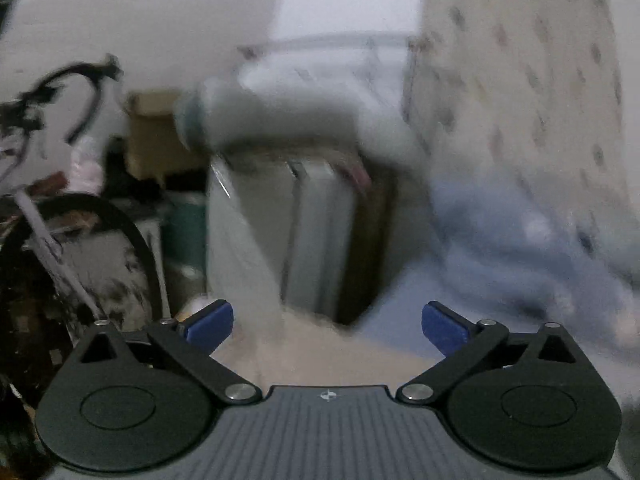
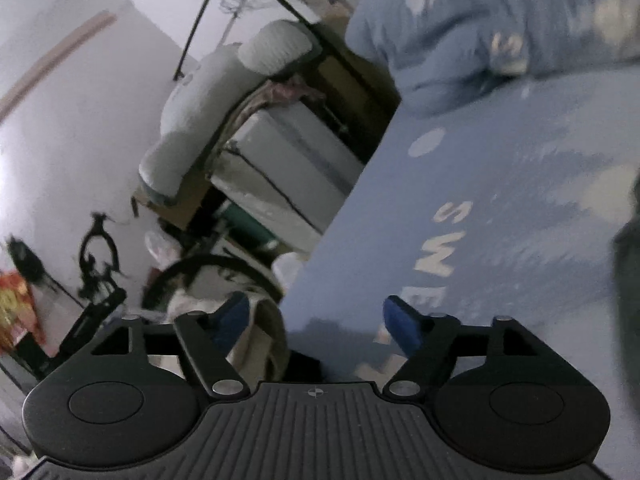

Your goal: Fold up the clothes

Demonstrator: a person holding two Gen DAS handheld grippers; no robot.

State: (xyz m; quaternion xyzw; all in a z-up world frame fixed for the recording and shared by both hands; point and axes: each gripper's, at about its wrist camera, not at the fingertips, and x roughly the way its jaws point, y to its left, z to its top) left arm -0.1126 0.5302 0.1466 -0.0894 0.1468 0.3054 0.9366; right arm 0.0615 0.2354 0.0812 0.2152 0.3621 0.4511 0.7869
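A crumpled blue garment (image 1: 516, 236) with pale markings lies at the right of the blurred left wrist view, on a pale blue surface (image 1: 400, 320). My left gripper (image 1: 326, 322) is open, empty, left of and short of it. In the tilted right wrist view the same blue garment (image 2: 452, 36) is bunched at the top right, at the far end of a blue sheet with white letters (image 2: 500, 208). My right gripper (image 2: 316, 320) is open over the sheet's left edge, with nothing between its blue pads (image 2: 402, 326).
A grey suitcase (image 1: 304, 232) with a white rolled bundle (image 1: 256, 116) on top stands beyond the bed's edge. A cardboard box (image 1: 154, 136), a black bicycle wheel (image 2: 224, 272) and clutter fill the left. A spotted curtain (image 1: 520, 80) hangs at the right.
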